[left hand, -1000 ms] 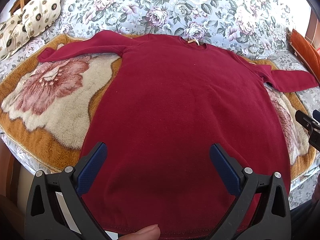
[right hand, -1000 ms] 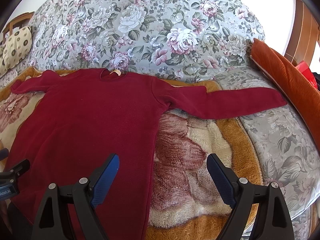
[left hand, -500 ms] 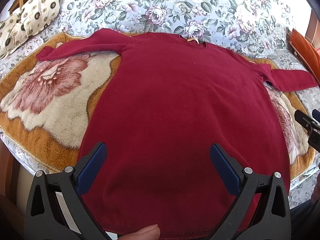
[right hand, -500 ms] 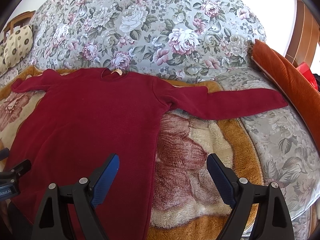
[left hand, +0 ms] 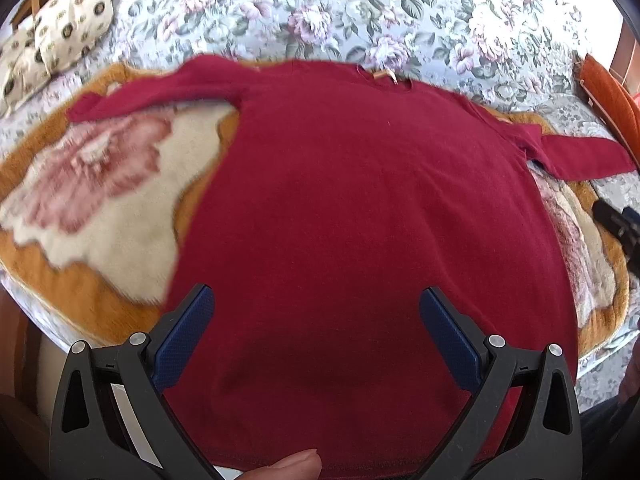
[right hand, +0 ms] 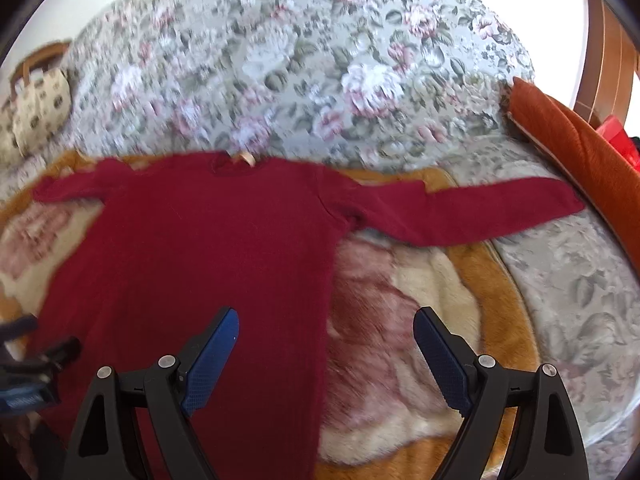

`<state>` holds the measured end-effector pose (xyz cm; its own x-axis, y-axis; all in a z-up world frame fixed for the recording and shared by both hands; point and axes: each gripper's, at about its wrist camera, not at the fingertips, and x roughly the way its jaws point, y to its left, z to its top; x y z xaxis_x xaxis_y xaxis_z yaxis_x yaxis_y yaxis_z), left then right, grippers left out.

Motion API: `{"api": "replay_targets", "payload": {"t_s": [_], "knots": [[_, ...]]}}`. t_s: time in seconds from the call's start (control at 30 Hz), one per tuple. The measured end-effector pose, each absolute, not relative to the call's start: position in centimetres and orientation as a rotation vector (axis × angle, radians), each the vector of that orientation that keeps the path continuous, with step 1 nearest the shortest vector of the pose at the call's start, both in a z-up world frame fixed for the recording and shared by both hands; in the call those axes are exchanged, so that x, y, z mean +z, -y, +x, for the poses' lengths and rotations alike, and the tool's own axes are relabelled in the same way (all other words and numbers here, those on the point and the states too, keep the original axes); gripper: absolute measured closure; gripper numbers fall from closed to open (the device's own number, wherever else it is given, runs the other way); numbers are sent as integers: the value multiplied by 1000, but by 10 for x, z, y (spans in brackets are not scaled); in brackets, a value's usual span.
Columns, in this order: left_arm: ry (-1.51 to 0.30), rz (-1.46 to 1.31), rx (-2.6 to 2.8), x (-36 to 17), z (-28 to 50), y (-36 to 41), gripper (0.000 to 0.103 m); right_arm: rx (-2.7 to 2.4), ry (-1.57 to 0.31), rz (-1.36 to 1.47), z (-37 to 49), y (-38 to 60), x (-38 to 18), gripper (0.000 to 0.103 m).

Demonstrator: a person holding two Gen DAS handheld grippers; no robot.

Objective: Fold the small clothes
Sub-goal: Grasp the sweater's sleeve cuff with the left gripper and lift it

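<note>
- The dark red long-sleeved knit sweater (left hand: 372, 216) lies flat and face up on a plush orange blanket with a large pink-and-cream rose pattern (left hand: 100, 200), which covers a sofa upholstered in grey floral fabric (left hand: 360, 4).
- The neckline, with a small tan label (left hand: 385, 76), points toward the sofa back; the hem lies at the near edge, toward both grippers.
- Both sleeves are extended outward. The sleeve on the left gripper's side (left hand: 160, 90) rests on the blanket; the sleeve on the right gripper's side (right hand: 472, 212) runs across the blanket edge onto the floral seat.
- The left gripper (left hand: 316, 334) hovers over the lower body of the sweater. Its black fingers with blue pads (left hand: 188, 336) are spread wide, with red fabric visible between them; nothing is clamped.
- A fingertip of the person (left hand: 288, 467) shows at the bottom edge of the left wrist view.
- The right gripper (right hand: 326, 358) is positioned over the sweater's side edge on that side. Its blue pads (right hand: 212, 364) are likewise spread wide: one finger sits over the red fabric, the other over the blanket. Nothing is clamped.
- Each gripper appears at the border of the opposite wrist view.
- A cream cushion with dark round motifs (left hand: 56, 52) rests at one far end of the sofa; a rust-orange cushion (right hand: 576, 152) rests at the other end, close to the extended sleeve cuff.
- Both views show motion blur.
</note>
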<state>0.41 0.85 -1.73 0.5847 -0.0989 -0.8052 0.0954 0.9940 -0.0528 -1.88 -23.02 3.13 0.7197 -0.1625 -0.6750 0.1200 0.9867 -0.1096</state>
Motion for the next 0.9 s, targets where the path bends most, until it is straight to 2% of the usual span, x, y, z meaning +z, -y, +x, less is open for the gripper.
{"api": "replay_targets", "payload": {"t_s": [0.07, 0.17, 0.23, 0.33, 0.43, 0.67, 0.9], "knots": [[-873, 43, -61, -2, 12, -16, 0, -127, -666, -13, -18, 228, 45, 15], [-820, 55, 18, 16, 26, -36, 0, -69, -419, 33, -36, 221, 75, 15], [-795, 38, 26, 23, 36, -52, 0, -46, -393, 24, -38, 213, 78, 14], [-774, 2, 2, 27, 51, -79, 0, -17, -492, 8, -25, 201, 68, 14], [-880, 30, 18, 20, 69, -97, 0, 7, -589, -39, -7, 188, 56, 14], [-946, -66, 32, 2, 93, -156, 0, 51, -765, -132, 49, 184, 29, 14], [-910, -102, 149, 4, 139, -258, 0, 3, -888, -120, 85, 184, -12, 15]]}}
